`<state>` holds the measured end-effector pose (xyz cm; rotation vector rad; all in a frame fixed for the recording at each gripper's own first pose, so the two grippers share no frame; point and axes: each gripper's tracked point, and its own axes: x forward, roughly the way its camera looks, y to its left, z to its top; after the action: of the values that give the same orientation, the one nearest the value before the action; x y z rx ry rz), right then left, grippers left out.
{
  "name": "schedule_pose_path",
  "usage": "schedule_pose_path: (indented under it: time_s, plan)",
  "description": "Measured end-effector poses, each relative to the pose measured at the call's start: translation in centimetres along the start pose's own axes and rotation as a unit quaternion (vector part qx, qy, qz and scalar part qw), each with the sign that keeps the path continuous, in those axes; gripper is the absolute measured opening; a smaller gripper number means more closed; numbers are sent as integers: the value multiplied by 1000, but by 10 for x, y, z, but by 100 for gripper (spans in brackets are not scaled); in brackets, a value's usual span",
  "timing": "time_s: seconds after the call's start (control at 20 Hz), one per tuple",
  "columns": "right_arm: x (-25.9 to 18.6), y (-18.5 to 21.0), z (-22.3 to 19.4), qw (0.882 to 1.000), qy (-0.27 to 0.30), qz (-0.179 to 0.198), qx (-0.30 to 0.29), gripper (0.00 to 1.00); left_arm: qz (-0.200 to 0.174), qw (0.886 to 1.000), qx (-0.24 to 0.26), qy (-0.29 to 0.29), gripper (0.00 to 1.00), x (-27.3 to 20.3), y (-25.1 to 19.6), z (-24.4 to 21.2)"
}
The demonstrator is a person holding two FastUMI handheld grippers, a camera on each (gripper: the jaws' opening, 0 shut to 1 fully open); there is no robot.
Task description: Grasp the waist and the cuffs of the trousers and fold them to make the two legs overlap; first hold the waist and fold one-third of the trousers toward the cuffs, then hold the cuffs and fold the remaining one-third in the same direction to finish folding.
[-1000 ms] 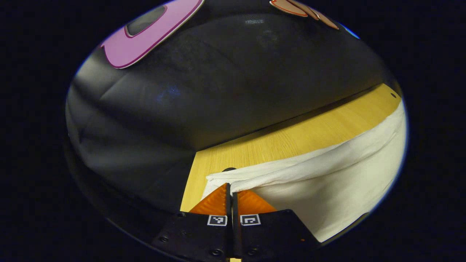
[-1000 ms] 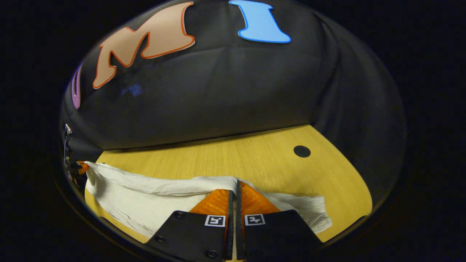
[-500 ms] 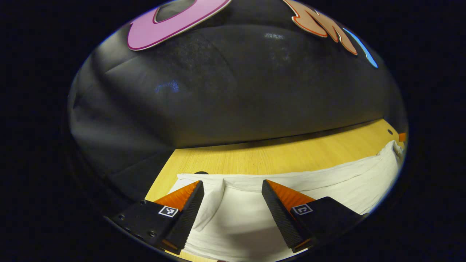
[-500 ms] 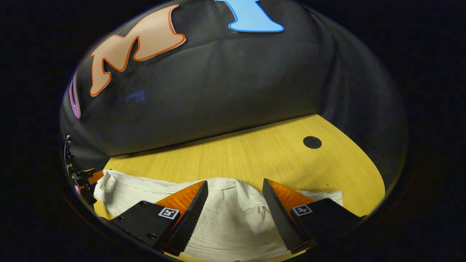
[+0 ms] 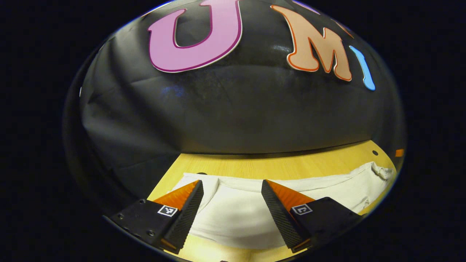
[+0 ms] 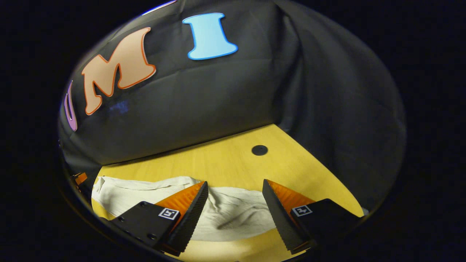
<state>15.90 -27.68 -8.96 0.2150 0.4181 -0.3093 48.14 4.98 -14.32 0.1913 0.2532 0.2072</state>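
White trousers (image 5: 236,214) lie flat on the wooden table (image 5: 276,165) as one long strip, the legs stacked. In the left gripper view my left gripper (image 5: 231,187) is open above one end of the trousers, touching nothing, and the cloth runs off to the right. In the right gripper view my right gripper (image 6: 235,187) is open over the other, wrinkled end of the trousers (image 6: 233,214), lifted clear of the cloth. At the far left edge of the right gripper view a small part of the left gripper (image 6: 80,178) shows beyond the cloth's far end.
The booth's black cloth wall stands close behind the table in both views. A round dark hole (image 6: 259,150) sits in the table (image 6: 218,163) near its back right corner. Another small dark spot (image 5: 375,153) lies near the far end of the trousers.
One second ago both grippers were shut on the trousers' upper edge. Both let go, opened and have since lifted up and back from the cloth, which now lies flat.
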Motion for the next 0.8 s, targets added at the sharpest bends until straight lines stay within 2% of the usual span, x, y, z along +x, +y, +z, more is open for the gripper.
schedule_pose_path:
  time_s: [0.1,0.15,0.2,0.25,0.35,0.45,0.5,0.75,0.8]
  plan:
    - [-7,-30,-14,1000,13,-19,14,92,-3,1000,-16,-6,97,0,-1,1]
    - [-11,-42,-24,999,22,-25,21,96,-5,1000,-22,-6,97,1,-1,0]
    - [-14,-52,-34,999,31,-30,26,96,-4,1000,-25,-4,97,0,-1,3]
    - [-14,-60,-44,998,40,-33,32,92,-2,1000,-26,-1,97,0,-2,5]
    - [-12,-69,-66,997,60,-33,46,96,1,999,-34,2,97,1,-3,5]
    - [-4,-71,-86,995,78,-30,60,96,4,999,-39,7,100,3,-2,7]
    - [0,-69,-94,994,85,-26,66,97,4,999,-39,10,97,3,-3,7]
    - [14,-54,-104,988,95,1,125,96,10,999,-31,16,97,5,-7,7]
    - [17,-49,-104,985,96,10,141,86,9,999,-34,15,97,6,-8,8]
